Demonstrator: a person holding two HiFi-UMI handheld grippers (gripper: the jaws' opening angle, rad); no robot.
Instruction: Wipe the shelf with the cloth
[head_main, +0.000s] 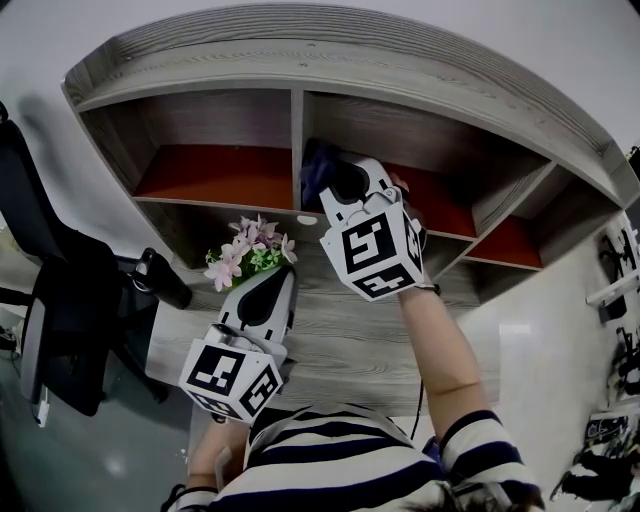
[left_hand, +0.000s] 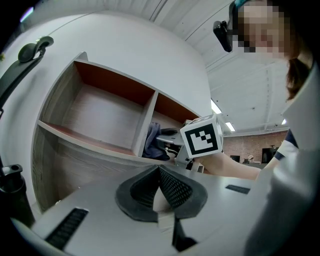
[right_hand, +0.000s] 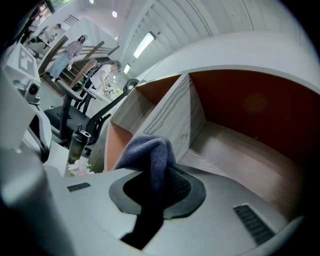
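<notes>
Illumination bright, even, came from overhead; ceiling strip lights (right_hand: 145, 43) showed in right gripper view. Shelf (head_main: 300, 55) compartments fell into soft shadow toward rear. Fisheye distortion bent straight edges; corners vignetted dark. Cloth (right_hand: 152, 155) close to lens rendered dark, blurred at lower end.

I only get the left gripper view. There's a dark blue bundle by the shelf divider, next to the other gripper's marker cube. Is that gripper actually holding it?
Observer: Yes. The right gripper view shows the blue cloth clamped between the jaws of the right gripper, beside the divider.
Operator: Is anything near my own gripper that I can't see?
Observer: The head view shows pink and white flowers just ahead of the left gripper, on the desk under the shelf.
</notes>
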